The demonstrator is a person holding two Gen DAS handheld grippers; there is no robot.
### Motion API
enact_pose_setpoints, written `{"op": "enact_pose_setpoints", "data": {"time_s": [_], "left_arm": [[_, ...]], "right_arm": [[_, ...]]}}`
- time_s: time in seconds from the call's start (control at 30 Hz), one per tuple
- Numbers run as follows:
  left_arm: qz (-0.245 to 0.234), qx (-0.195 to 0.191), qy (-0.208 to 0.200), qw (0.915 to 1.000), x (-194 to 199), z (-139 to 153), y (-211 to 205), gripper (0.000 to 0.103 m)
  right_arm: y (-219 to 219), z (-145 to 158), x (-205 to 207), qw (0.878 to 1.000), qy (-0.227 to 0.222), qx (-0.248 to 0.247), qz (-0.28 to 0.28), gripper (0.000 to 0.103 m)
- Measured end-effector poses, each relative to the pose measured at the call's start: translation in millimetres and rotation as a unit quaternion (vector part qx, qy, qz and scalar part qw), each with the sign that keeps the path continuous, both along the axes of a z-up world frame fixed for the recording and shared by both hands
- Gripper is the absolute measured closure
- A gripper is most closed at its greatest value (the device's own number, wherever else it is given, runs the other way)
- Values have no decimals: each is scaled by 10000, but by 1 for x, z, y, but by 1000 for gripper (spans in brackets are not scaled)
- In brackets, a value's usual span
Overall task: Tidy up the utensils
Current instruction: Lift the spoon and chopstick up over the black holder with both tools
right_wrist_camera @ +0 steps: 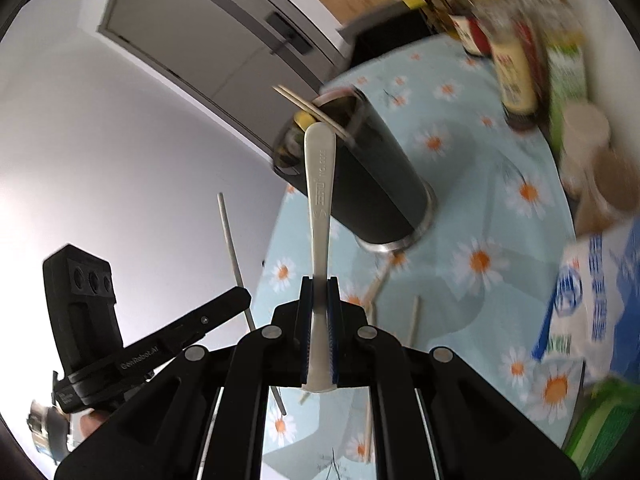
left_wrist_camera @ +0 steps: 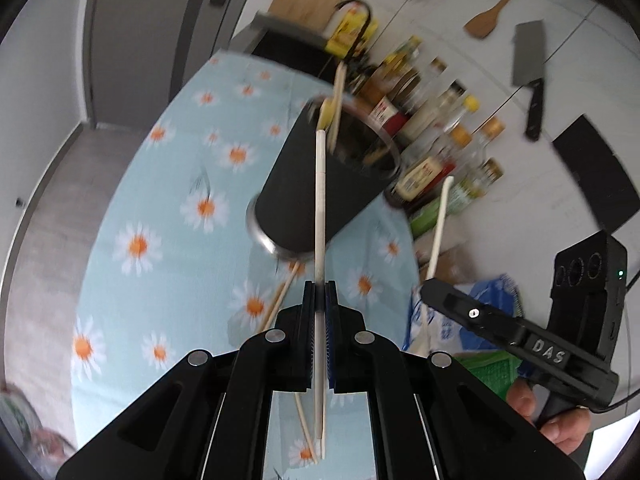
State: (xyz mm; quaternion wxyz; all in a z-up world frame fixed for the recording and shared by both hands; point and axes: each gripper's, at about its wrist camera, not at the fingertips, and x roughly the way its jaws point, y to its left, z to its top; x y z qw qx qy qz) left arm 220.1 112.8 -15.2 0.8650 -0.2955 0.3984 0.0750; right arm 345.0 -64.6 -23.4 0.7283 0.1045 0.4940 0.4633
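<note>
Clamping a white chopstick [left_wrist_camera: 320, 216] in the left gripper [left_wrist_camera: 320, 292], pinched near its middle, free end reaching toward the mouth of the black holder [left_wrist_camera: 308, 196]. Clamping a white spoon [right_wrist_camera: 320, 184] by the neck in the right gripper [right_wrist_camera: 319, 288], handle end forward, just short of the holder's rim. Best done one at a time: tip each piece handle-down over the opening, clear the wooden chopsticks [right_wrist_camera: 308, 110] already leaning inside, then ease the grip. Both grippers raised above the bench [left_wrist_camera: 168, 208], angled toward the holder from either side. More loose chopsticks [right_wrist_camera: 414, 320] lying on the daisy cloth. Farther back, blurred bottles [left_wrist_camera: 424, 136].
</note>
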Motion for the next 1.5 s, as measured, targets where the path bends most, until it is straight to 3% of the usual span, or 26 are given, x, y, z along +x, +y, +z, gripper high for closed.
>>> {"op": "enact_pose_setpoints", "data": {"time_s": [0.37, 0.5, 0.73, 1.1, 1.3, 1.5], "left_arm": [[-202, 356, -882, 9953, 25, 57, 25, 99], [-267, 632, -1233, 9900, 37, 77, 29, 99], [-361, 793, -1777, 9802, 59, 96, 35, 99], [-467, 1123, -2481, 9611, 85, 105, 39, 99], [-525, 1214, -2763, 9519, 93, 103, 40, 99], [-556, 1210, -2615, 9560, 107, 83, 44, 99]], "right_arm": [[21, 31, 28, 9988, -332, 269, -224, 95], [25, 48, 38, 9965, -633, 398, -361, 95], [31, 77, 53, 9869, -1268, 839, -547, 95], [38, 96, 77, 9707, -1885, 1281, -757, 95], [48, 85, 97, 9746, -1702, 1272, -712, 95], [56, 66, 103, 9782, -1630, 1081, -703, 95]]}}
